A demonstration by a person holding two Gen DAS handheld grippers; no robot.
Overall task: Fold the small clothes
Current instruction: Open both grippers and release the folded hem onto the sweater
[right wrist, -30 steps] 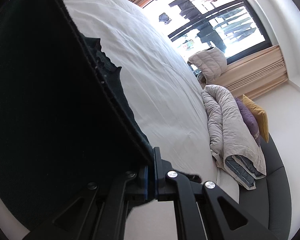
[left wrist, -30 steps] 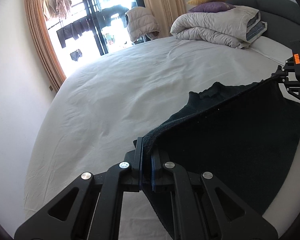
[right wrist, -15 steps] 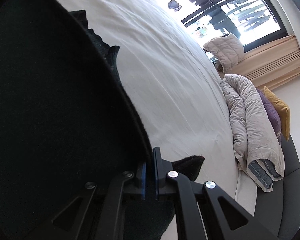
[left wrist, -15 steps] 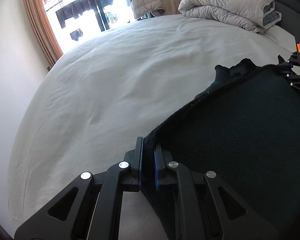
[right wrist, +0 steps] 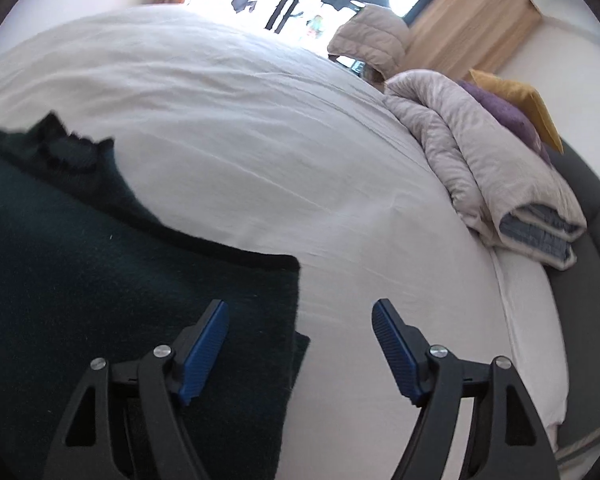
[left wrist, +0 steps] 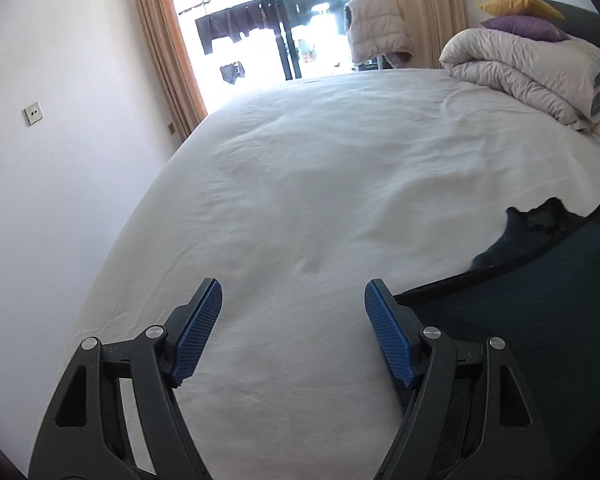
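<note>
A dark green knitted garment (left wrist: pixel 540 304) lies flat on the white bed sheet (left wrist: pixel 320 184), folded over itself with a straight top edge. In the left wrist view it fills the lower right. My left gripper (left wrist: pixel 293 304) hovers just off its left edge, jaws opening, only sheet between the blue pads. In the right wrist view the dark garment (right wrist: pixel 100 264) covers the lower left. My right gripper (right wrist: pixel 300 320) hangs over its right edge, jaws opening, the pads clear of the cloth.
A rolled grey duvet (left wrist: pixel 532 72) with purple and yellow cushions (left wrist: pixel 516 12) sits at the head of the bed by a dark headboard (right wrist: pixel 588 264). A white wall (left wrist: pixel 60 160) runs along the bed's left side. A window with curtains (left wrist: pixel 284 20) stands beyond.
Both grippers went from shut on the garment's top edge to open, letting it drop flat on the bed. Each has drawn sideways off the cloth, and the right wrist has rolled.
</note>
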